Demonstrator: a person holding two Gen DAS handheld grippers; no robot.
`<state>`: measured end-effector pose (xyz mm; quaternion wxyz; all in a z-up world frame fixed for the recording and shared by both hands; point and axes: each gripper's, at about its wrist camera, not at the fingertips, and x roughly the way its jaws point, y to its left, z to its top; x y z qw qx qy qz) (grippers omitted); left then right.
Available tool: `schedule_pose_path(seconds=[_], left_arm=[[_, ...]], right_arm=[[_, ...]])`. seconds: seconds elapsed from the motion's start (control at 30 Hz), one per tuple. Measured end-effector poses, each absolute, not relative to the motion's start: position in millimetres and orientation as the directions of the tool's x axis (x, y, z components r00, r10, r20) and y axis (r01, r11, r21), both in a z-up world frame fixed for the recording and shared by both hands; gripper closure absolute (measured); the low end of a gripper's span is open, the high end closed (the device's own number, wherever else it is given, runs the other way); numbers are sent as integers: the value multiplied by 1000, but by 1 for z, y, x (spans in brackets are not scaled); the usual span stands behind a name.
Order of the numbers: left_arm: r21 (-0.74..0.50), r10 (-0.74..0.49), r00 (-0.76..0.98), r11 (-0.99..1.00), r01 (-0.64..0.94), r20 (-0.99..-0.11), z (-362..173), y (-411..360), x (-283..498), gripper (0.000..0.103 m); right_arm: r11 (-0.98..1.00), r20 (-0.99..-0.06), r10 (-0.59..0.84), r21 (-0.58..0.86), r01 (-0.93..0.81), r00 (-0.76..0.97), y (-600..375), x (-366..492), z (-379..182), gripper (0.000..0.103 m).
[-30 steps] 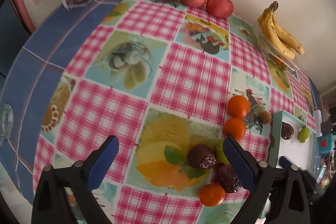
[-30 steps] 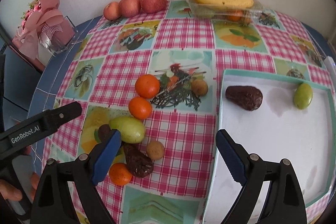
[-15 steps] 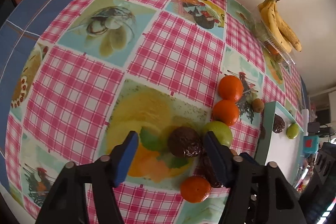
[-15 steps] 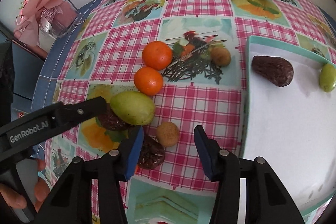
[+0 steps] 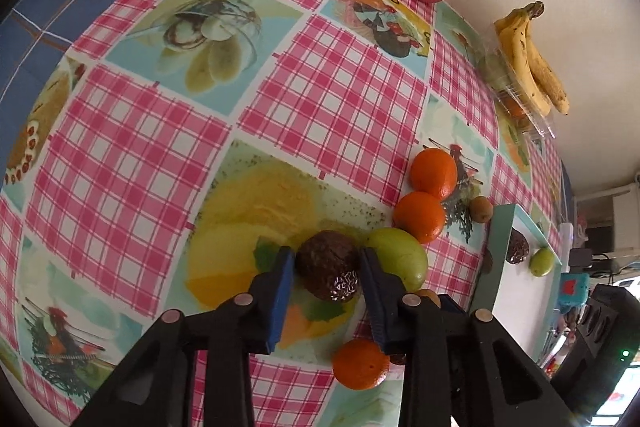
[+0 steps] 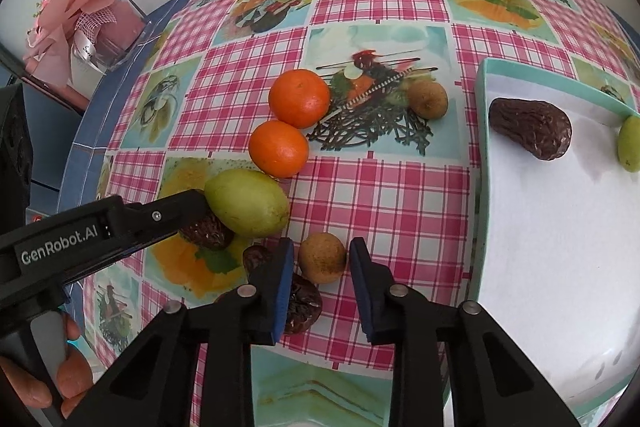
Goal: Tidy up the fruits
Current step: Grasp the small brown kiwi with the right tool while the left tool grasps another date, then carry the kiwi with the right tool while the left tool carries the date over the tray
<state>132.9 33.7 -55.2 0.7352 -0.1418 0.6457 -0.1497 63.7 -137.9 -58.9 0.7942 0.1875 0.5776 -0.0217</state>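
The left gripper is clenched on a dark wrinkled fruit that sits on the cloth over a printed orange slice, probably so it can be carried to the tray, where one dark fruit and a small green one already lie. Both pads touch its flanks across the short way; its long axis runs from far left to near right in the left view, the shiny crumpled end toward the camera. Just right of it lies a large green fruit, touching or nearly touching the right finger, with its long axis slanting the same way. Two oranges sit beyond it, and a third is near the gripper's base. Further right, the right gripper is closing on a small round brown fruit; the left pad seems to touch, while a sliver of cloth still shows by the right pad, so I judge the grasp unfinished. Being round, this fruit has no clear long axis. Another wrinkled fruit lies half hidden behind the left finger. The tray stands well to the right.
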Motion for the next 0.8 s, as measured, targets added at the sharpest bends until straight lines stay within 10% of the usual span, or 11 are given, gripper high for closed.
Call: schedule_pose_path(seconds=[0.8], left_arm=[[-382, -407, 358, 913, 140, -840, 33, 30, 124, 68]], right_arm=[[885, -879, -4, 218, 410, 476, -206, 28, 17, 77]])
